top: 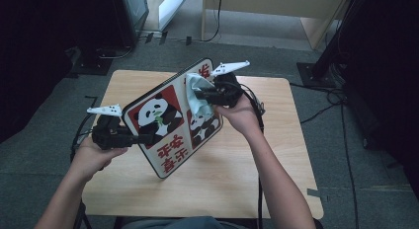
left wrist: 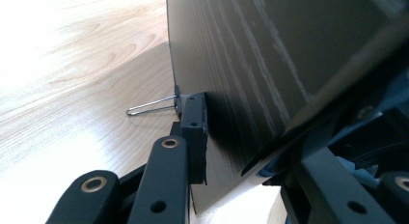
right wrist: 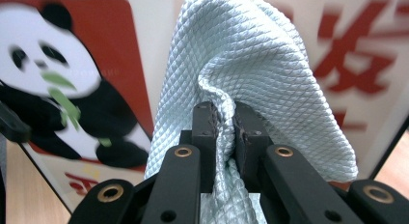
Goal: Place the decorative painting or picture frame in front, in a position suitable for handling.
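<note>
1. Board [top: 170,118]: stiff printed panel with pandas, tilted on edge over the worktop [top: 276,140]. Looks light but smooth; best gripped at the rim.
2. Cloth [right wrist: 241,64]: soft, quilted, pressed against the board face.
3. Left tongs [top: 136,138] clamped on the board's edge.
4. Right tongs [right wrist: 224,137] pinched on the cloth.

So the surface here is a small light wooden table [top: 276,155], pale grain, rounded corners, sitting on a grey carpeted floor [top: 44,155]. Pretty much the only thing touching the tabletop is the panda picture board [top: 170,118], propped up tilted with its lower edge resting on the wood. From the left gripper view its dark back has a thin wire loop [left wrist: 149,106] sticking out just above the wood.
</note>
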`<action>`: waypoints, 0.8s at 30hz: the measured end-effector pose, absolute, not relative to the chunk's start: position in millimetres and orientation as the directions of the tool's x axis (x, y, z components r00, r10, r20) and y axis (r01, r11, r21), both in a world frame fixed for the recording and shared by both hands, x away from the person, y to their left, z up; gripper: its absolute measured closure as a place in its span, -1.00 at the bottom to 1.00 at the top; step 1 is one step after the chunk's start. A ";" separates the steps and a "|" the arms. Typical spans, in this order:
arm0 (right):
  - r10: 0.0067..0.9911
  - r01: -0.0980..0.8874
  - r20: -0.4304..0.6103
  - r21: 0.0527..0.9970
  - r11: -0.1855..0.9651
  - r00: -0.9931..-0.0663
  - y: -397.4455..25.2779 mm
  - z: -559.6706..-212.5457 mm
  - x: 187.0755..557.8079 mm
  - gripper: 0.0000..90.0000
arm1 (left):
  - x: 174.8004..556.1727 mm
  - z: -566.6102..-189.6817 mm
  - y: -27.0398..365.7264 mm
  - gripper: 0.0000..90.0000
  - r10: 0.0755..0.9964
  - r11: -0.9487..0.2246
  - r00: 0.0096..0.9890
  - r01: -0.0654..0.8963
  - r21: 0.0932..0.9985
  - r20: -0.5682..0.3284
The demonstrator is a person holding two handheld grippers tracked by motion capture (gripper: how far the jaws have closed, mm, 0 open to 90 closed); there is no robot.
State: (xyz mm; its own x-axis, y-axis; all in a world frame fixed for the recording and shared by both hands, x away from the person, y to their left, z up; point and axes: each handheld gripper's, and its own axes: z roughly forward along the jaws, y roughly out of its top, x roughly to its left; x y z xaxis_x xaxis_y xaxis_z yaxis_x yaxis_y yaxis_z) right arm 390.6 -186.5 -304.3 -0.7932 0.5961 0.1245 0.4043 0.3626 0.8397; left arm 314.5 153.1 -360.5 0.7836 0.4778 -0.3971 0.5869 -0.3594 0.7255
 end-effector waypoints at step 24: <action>0.570 0.373 0.099 0.843 0.388 -0.816 -163.3 -292.6 397.1 0.81 | 314.4 -360.5 153.0 0.59 0.479 -0.357 0.781 0.590 0.724 -0.401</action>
State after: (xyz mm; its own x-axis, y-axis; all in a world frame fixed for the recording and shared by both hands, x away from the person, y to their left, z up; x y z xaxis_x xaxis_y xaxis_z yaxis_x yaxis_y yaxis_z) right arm 397.1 -163.3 -292.6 -0.8156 0.5700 0.0989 0.3732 0.3877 0.8429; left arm 314.4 153.0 -360.5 0.7808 0.4795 -0.4005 0.5904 -0.3568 0.7240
